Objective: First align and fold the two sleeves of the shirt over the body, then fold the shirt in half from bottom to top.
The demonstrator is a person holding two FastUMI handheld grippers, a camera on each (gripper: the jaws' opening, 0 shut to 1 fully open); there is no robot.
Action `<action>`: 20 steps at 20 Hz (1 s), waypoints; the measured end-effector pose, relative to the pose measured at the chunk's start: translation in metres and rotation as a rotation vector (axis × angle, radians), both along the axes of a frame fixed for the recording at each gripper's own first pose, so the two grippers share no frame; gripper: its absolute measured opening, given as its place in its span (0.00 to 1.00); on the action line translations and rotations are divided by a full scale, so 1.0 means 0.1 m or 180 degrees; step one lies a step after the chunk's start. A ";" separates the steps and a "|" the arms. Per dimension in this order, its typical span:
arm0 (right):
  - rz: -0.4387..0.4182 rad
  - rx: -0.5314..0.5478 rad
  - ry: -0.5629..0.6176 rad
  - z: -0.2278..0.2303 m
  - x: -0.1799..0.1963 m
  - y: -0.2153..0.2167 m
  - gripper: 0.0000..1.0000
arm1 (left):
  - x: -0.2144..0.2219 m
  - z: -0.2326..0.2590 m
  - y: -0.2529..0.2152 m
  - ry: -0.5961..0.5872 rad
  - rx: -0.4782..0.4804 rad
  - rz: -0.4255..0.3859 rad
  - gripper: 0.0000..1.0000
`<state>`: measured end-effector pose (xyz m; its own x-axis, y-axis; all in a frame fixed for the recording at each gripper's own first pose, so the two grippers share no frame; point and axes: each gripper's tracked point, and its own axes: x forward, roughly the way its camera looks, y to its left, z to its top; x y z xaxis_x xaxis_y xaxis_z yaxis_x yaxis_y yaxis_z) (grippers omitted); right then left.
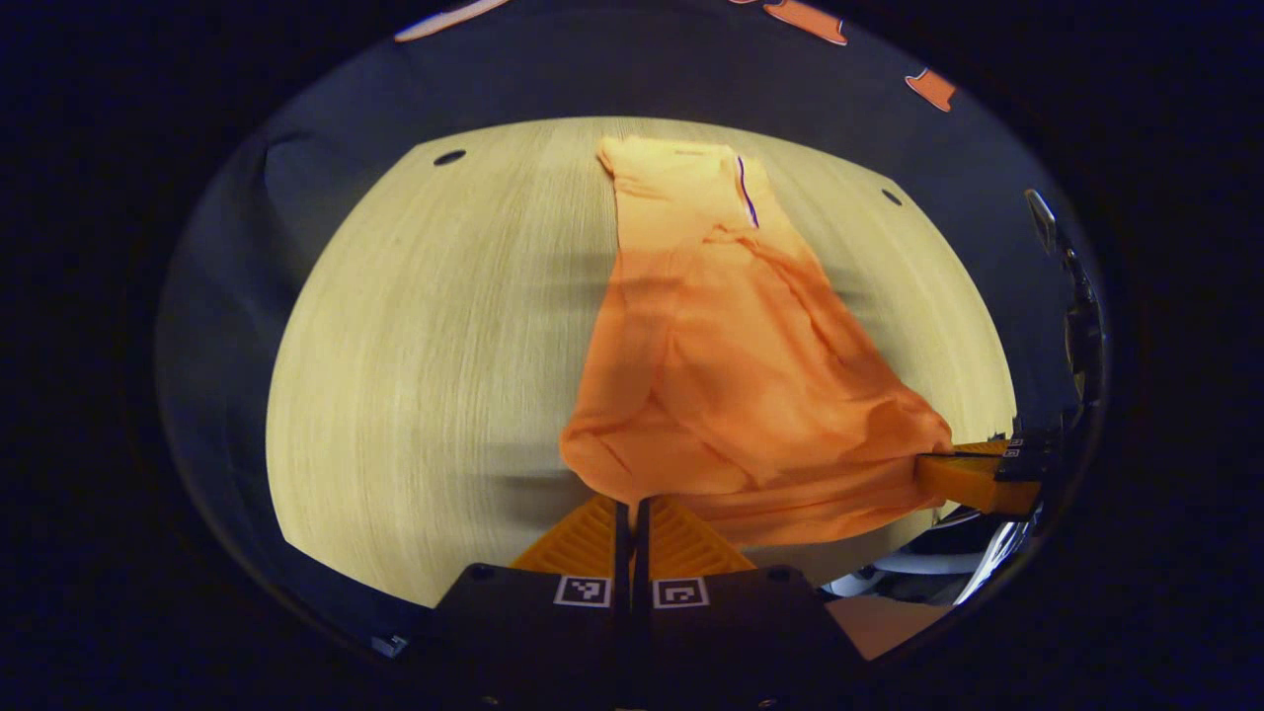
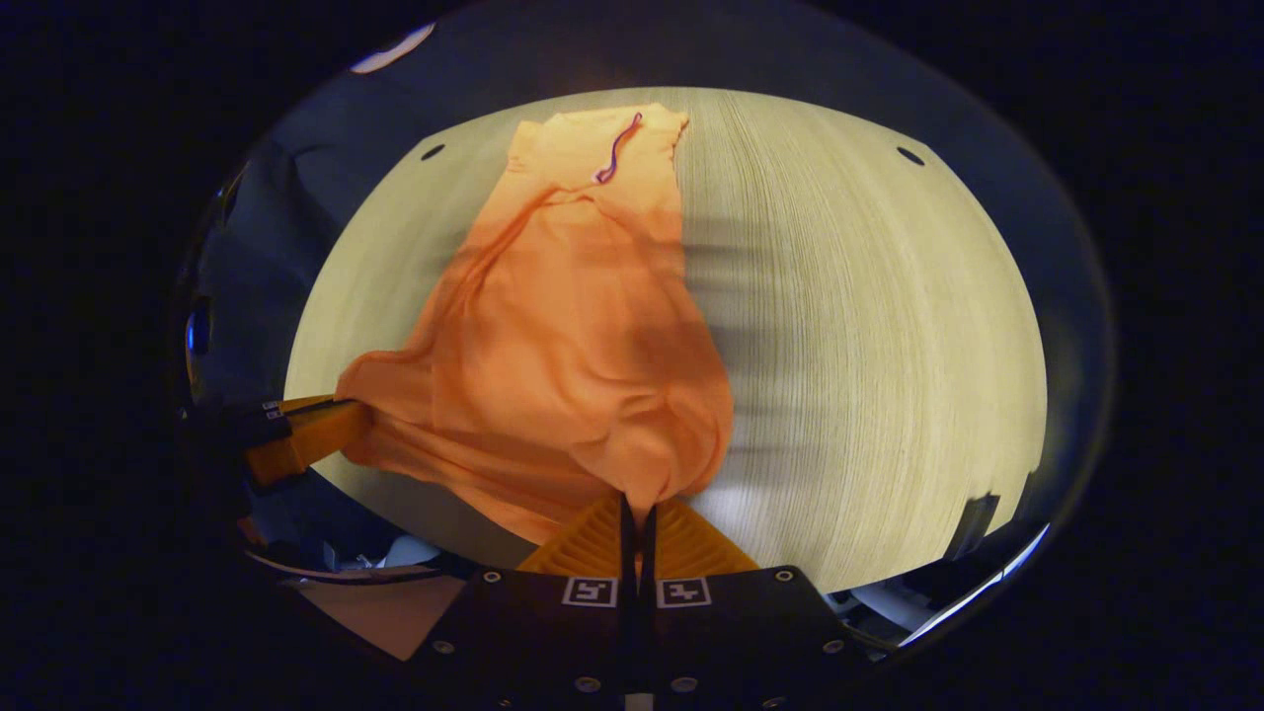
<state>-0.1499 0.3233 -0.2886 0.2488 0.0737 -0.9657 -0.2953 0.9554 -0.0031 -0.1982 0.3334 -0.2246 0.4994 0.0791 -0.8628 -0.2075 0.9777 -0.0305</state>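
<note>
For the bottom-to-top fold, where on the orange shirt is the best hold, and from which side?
The two near hem corners, approached from the near table edge. The shirt lies as a narrow strip running away toward its collar, so its hem is closest. Both grippers hold there: the left gripper and right gripper, jaws shut on bunched, lifted cloth.

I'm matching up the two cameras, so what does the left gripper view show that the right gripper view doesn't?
Left gripper view: the left gripper shut on the hem's left corner, the right gripper at its right edge. Right gripper view: the right gripper shut on the right corner, the left gripper at its left. Both: the orange shirt lifted at its near hem, collar flat on the wooden table.
</note>
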 end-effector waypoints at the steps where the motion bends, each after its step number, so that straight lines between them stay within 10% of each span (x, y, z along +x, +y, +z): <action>1: 0.0018 0.0035 -0.0077 0.09 0.11 0.04 0.00 | 0.10 0.12 0.05 -0.0076 -0.0019 0.0021 0.01; 20: 0.0256 0.0073 -0.1234 1.03 2.55 0.53 0.00 | 2.44 1.27 0.83 -0.0946 0.0178 -0.0037 0.01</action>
